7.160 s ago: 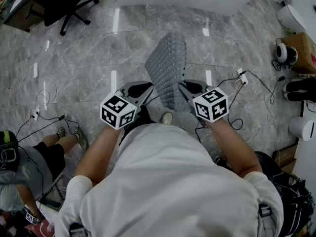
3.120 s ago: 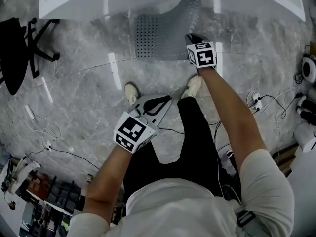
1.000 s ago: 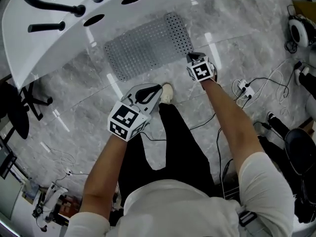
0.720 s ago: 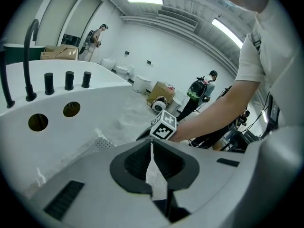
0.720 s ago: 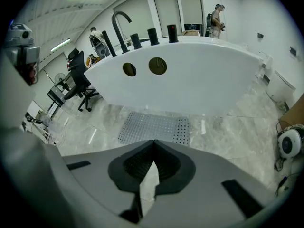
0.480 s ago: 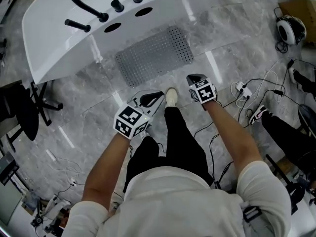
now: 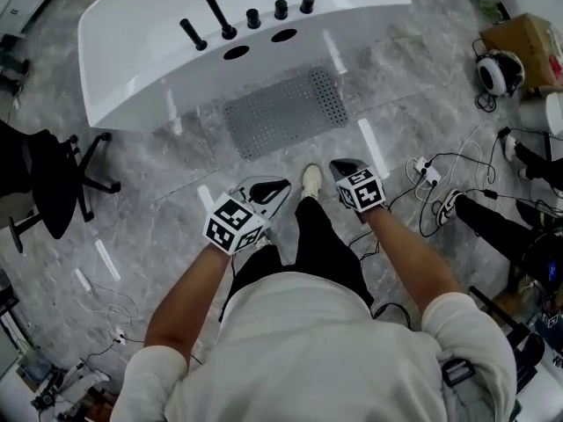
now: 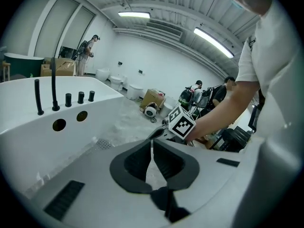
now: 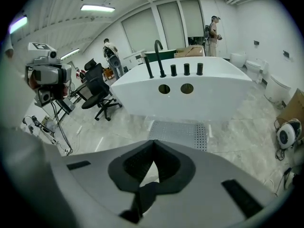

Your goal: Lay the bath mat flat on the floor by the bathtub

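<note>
The grey perforated bath mat [image 7: 286, 112] lies flat on the marble floor right against the white bathtub [image 7: 149, 51]. It also shows in the right gripper view, the bath mat [image 9: 180, 131] spread out under the bathtub [image 9: 190, 91]. My left gripper [image 7: 280, 183] and right gripper [image 7: 337, 164] hang above the floor near my feet, well back from the mat. Both are shut with nothing between the jaws. In the left gripper view the left gripper [image 8: 151, 140] points past the tub's side, with the right gripper's marker cube [image 8: 181, 122] just beyond it.
A black office chair [image 7: 48, 178] stands at the left. Cables and a power strip [image 7: 420, 167] lie on the floor at the right, near a cardboard box [image 7: 519, 47] and a seated person's legs [image 7: 501, 222]. Black taps [image 7: 251, 18] stick up from the tub rim.
The mat went from hanging in both grippers to lying flat by the tub. Both grippers let go and drew back toward my body; my view has risen.
</note>
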